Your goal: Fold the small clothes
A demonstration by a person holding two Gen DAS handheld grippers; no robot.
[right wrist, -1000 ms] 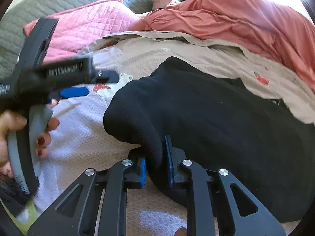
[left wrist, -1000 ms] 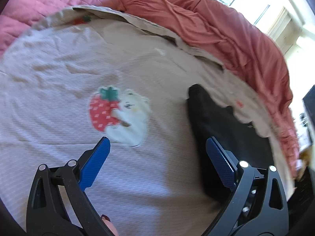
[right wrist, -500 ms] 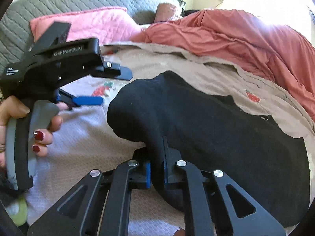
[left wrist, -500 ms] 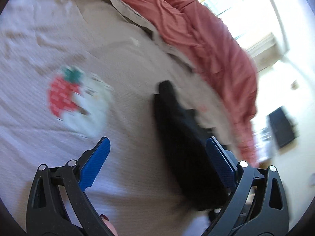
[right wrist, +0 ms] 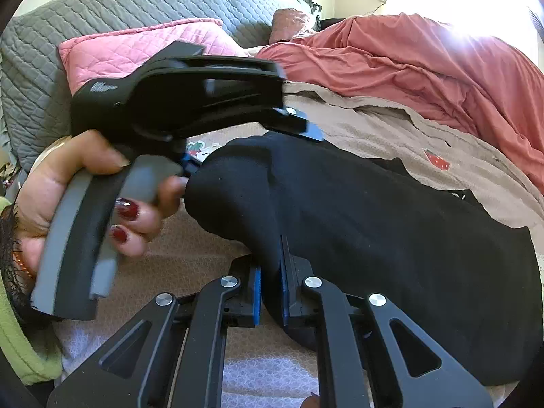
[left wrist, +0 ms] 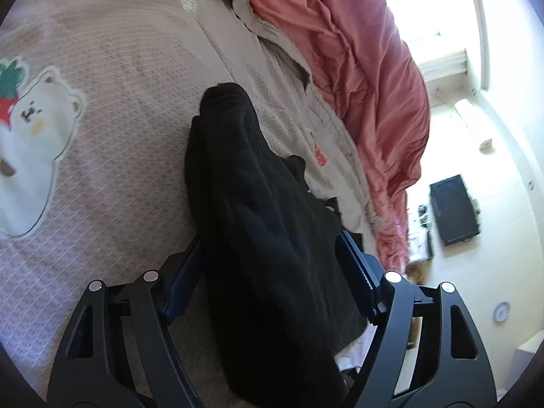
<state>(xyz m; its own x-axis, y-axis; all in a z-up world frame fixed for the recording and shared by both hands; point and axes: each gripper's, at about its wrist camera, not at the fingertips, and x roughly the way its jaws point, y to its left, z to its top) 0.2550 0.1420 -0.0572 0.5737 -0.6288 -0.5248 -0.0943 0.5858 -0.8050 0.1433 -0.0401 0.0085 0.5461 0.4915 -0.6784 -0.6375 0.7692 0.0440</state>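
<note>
Black tool (right wrist: 270,292), blue pads (right wrist: 257,292), silver screws, red-nailed hand (right wrist: 85,200)

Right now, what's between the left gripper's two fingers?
In the left wrist view, a fold of the black garment fills the gap of the open left gripper.

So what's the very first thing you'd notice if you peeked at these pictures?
Probably the big black garment lying across the middle of the bed, with the right gripper pinching its near fold. The left gripper sits open around its other end. Behind it a rumpled coral blanket catches the sun, and a bear-and-strawberry patch decorates the bed cover.
</note>
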